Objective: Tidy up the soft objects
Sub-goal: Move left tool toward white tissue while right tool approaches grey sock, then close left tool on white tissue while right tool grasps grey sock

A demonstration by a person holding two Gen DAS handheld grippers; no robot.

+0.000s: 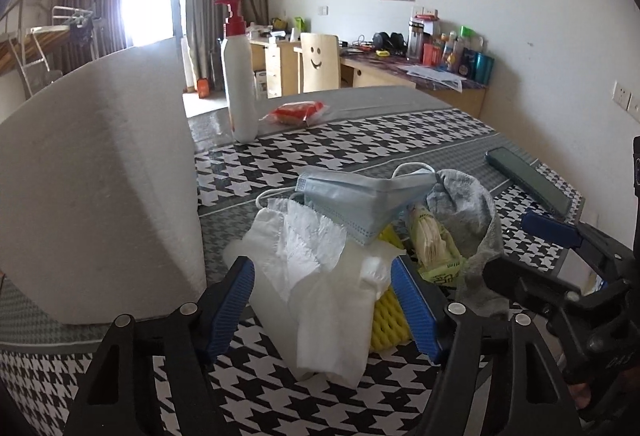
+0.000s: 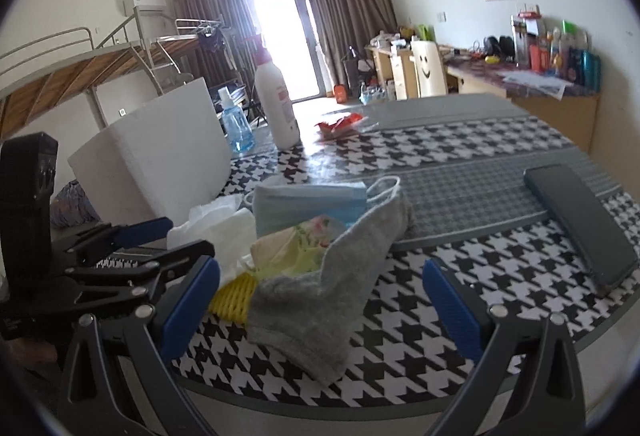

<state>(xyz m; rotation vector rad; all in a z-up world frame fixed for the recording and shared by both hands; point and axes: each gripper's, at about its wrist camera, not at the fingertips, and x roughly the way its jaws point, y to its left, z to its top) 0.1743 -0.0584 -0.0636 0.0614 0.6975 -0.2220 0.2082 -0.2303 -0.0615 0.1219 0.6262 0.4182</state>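
1. Reference, far left: the white foam box point(image 1: 96, 188) stands on the houndstooth table point(image 1: 304, 408), just beside the pile of soft objects. It is the likely receptacle; its opening is not visible, so confirm that first.
2. Left gripper point(image 1: 322, 310): the jaws are partly open and straddle the white tissue point(image 1: 320, 288). The tissue lies between the pads, but the pads do not appear to press on it.
3. Close the left gripper on the thick central fold of the tissue, not on a loose corner, which would probably tear or slip.
4. Keep the right-hand pad clear of the yellow foam mesh point(image 1: 388, 324) beneath, or both items will likely lift together.
5. Lift slowly: the blue face mask point(image 1: 360, 196) rests on top of the tissue, and its ear loop may snag.
6. Centre-right of the pile: the tissue packet point(image 1: 434, 248) and the grey sock point(image 2: 320, 300) touch the heap; expect them to shift.
7. Right gripper point(image 2: 320, 306): the jaws are wide and empty, with the sock lying between them, not clamped. Use this gripper to steady the sock.
8. Far right: the phone point(image 2: 580, 220) lies well apart; leave it.
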